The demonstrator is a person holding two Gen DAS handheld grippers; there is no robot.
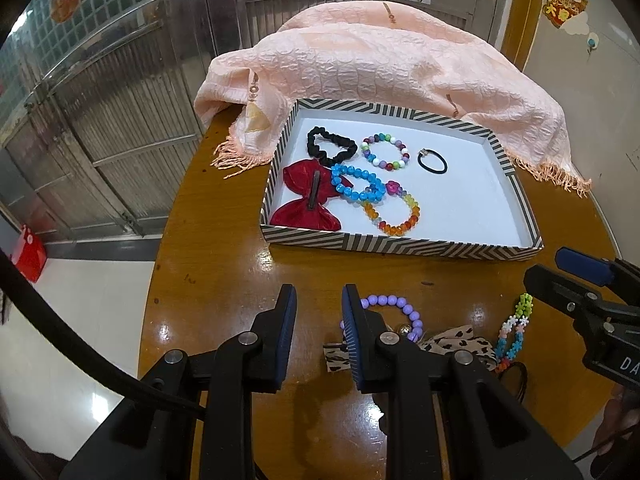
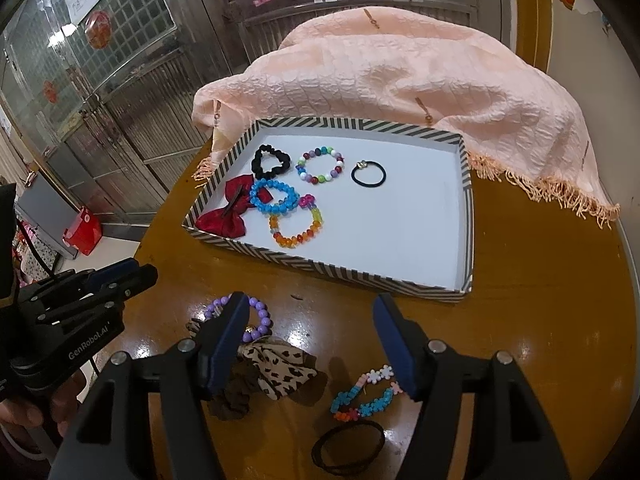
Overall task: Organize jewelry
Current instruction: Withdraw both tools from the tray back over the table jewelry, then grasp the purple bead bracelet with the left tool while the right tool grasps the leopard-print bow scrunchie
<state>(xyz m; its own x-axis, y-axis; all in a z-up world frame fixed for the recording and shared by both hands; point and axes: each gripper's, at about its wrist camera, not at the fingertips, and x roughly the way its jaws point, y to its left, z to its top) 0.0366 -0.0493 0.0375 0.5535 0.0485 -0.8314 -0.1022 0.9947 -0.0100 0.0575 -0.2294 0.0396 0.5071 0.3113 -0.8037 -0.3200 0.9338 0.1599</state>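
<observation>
Left wrist view has the left hand-held gripper (image 1: 319,296) hovering low over the wooden bench (image 1: 224,280), fingers parted with nothing between them. Just past its right finger sits a purple bead bracelet (image 1: 394,312), lying against a leopard-print bow (image 1: 460,346).

Right wrist view shows the right hand-held gripper (image 2: 310,312) spread wide and empty too, above the loose stuff near the bench edge: the leopard bow, a brown scrunchie (image 2: 236,398) tucked under it, a little flower-bead bracelet (image 2: 366,394) in blue, white and orange, and a thin brown hair tie (image 2: 348,446) nearest the camera.

Further back is the striped tray (image 2: 320,266) with a white floor. Inside, all bunched toward its left half: a red bow clip (image 2: 226,212), a black scrunchie (image 2: 270,162), a blue bead bracelet (image 2: 274,197) overlapping an orange-and-yellow bead bracelet (image 2: 296,220), a multicolour bead bracelet (image 2: 320,166), and a black hair tie (image 2: 369,174) off on its own. The right half of the tray is bare white.

A peach fringed scarf (image 2: 400,76) is heaped behind the tray, touching its far rim.
</observation>
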